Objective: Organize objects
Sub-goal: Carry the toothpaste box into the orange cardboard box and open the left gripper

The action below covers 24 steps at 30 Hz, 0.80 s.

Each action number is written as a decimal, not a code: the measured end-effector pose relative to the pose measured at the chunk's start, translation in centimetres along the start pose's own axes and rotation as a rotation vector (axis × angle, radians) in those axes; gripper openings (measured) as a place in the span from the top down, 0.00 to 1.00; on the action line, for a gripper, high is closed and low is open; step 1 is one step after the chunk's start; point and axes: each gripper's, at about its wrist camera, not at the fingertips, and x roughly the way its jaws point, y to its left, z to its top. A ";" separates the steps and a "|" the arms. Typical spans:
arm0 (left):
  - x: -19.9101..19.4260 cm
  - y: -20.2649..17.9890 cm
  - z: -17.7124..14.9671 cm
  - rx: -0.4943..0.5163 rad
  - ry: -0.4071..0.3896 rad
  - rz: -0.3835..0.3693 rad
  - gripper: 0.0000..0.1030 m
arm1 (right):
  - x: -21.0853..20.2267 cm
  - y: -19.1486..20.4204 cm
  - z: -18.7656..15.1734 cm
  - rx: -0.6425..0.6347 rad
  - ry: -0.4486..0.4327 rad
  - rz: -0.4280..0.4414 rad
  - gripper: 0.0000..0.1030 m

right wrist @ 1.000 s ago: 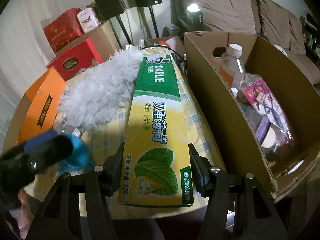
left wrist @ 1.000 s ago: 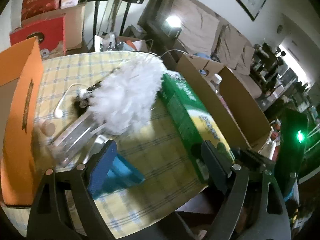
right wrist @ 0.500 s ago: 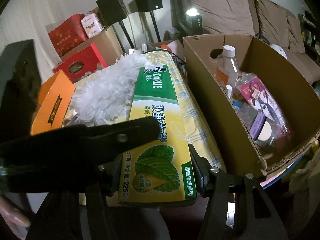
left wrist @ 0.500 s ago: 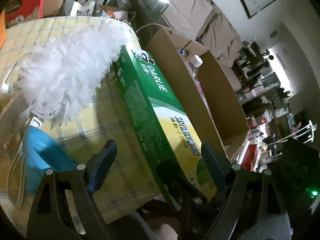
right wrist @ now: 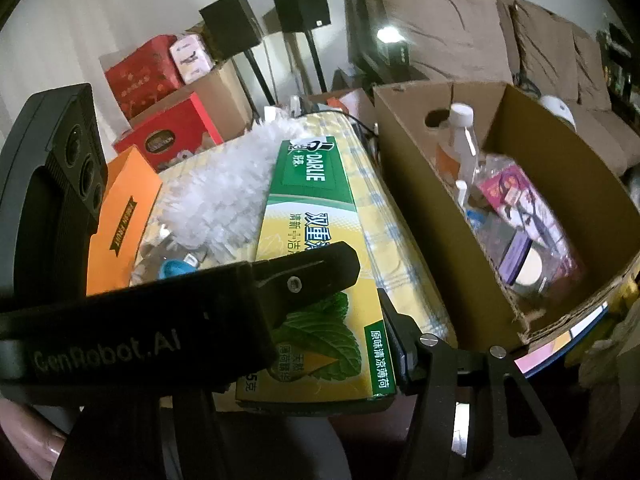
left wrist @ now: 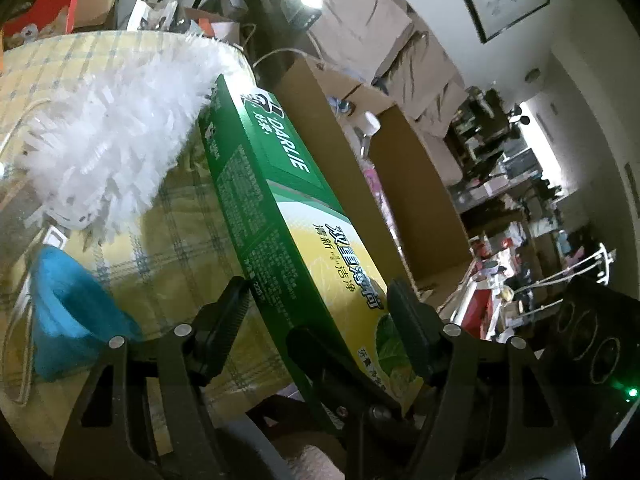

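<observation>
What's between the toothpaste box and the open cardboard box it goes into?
Nothing visible. The toothpaste box lies along the table edge beside the cardboard box; only that box's near wall separates them. Both tools already straddle its near end.

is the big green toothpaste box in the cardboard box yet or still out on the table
Out. The toothpaste box lies flat on the checked tablecloth, beside the cardboard box, its near end between the right gripper fingers.

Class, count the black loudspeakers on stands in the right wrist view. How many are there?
2. One speaker stands behind the red boxes; the second speaker stands just right of it. Others may be hidden.
</observation>
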 end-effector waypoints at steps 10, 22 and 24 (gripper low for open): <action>-5.1 -0.4 1.2 0.008 -0.094 -0.005 0.35 | -2.7 3.3 1.7 -0.062 -0.067 0.013 0.43; -13.1 3.7 2.1 -0.057 -0.207 0.075 0.34 | -2.5 11.3 3.1 -0.164 -0.086 0.137 0.43; -14.5 4.9 2.1 -0.074 -0.226 0.094 0.34 | -2.0 13.2 3.2 -0.188 -0.084 0.161 0.43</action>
